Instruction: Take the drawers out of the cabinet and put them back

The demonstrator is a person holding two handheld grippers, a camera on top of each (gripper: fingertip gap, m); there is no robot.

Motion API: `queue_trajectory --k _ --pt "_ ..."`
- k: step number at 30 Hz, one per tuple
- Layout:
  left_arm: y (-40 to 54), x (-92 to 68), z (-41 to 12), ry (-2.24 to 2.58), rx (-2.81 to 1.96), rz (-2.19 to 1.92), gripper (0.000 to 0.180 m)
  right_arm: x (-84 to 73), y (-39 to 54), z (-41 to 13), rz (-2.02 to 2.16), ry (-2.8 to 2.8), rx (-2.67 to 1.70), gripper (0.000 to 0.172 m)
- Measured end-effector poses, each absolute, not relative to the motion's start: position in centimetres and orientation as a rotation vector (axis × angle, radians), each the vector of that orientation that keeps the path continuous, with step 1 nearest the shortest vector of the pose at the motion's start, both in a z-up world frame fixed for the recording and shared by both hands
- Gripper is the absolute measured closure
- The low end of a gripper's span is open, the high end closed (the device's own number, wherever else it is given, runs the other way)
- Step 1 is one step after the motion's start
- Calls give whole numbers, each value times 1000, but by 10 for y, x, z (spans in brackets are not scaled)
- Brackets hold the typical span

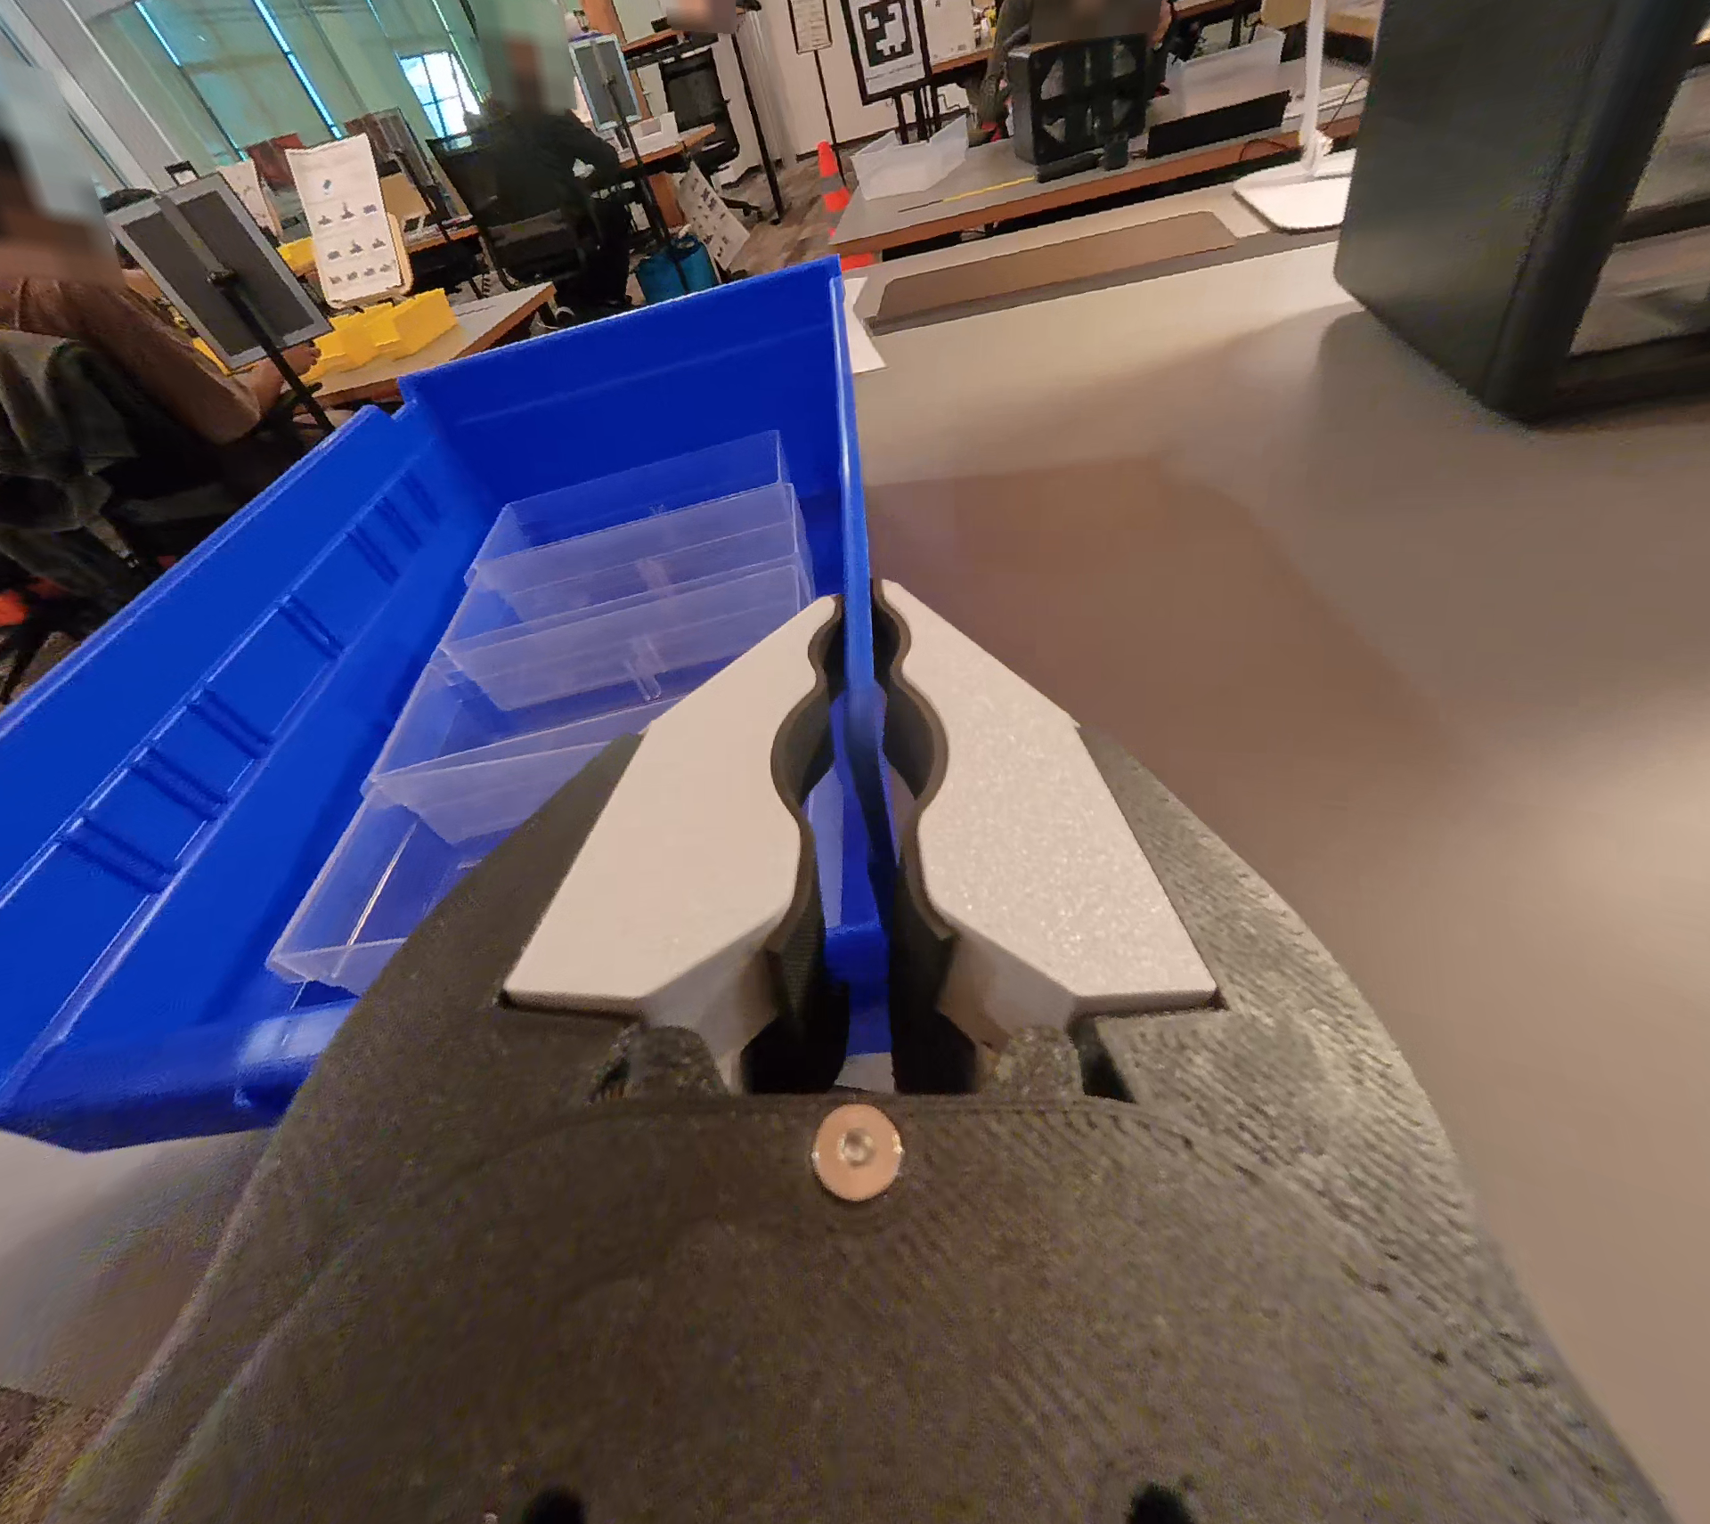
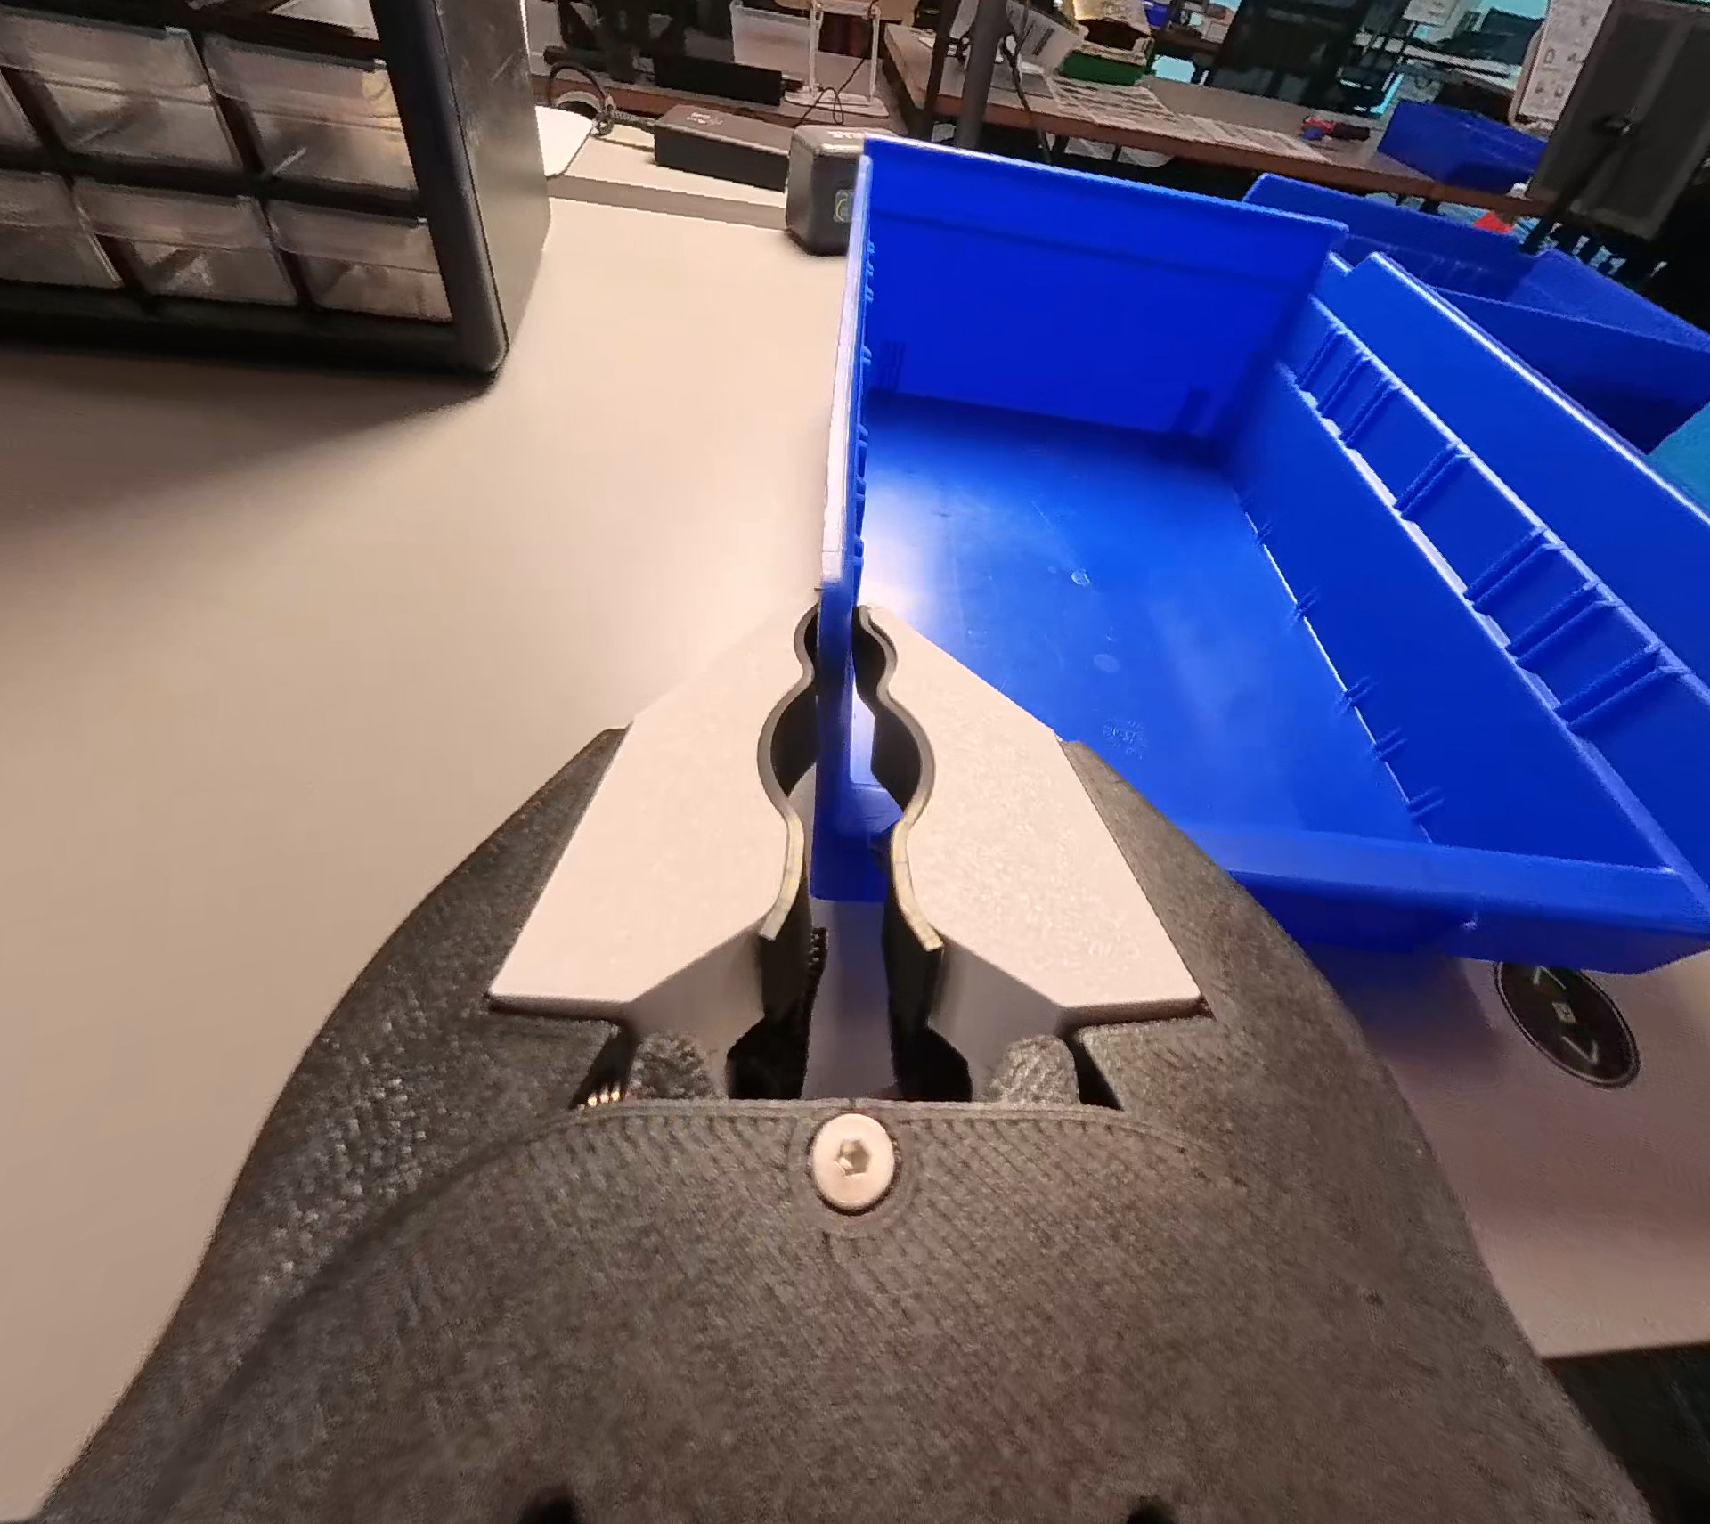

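In the left wrist view my left gripper is shut on the right side wall of a blue bin; both pads press on the wall's rim. Several clear plastic drawers lie stacked in this bin. The dark cabinet stands at the far right on the table. In the right wrist view my right gripper is shut on the left side wall of an empty blue bin. The cabinet stands at the far left, with clear drawers in its slots.
More blue bins sit to the right of the empty one. A grey box and a black adapter lie behind it. A white lamp base stands by the cabinet. People sit at tables beyond.
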State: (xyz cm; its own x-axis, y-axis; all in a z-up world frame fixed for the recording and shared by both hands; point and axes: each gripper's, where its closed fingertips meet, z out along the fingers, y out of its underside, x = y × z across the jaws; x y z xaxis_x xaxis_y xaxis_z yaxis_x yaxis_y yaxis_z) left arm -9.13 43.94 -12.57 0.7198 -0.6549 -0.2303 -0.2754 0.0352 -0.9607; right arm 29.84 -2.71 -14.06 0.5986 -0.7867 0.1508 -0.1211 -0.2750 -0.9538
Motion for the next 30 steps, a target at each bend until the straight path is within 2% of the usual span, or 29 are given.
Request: queue_trajectory --k 30 --pt "529 -94 -128 936 -1548 -471 179 346 -19 -142 -659 718 -1800 166"
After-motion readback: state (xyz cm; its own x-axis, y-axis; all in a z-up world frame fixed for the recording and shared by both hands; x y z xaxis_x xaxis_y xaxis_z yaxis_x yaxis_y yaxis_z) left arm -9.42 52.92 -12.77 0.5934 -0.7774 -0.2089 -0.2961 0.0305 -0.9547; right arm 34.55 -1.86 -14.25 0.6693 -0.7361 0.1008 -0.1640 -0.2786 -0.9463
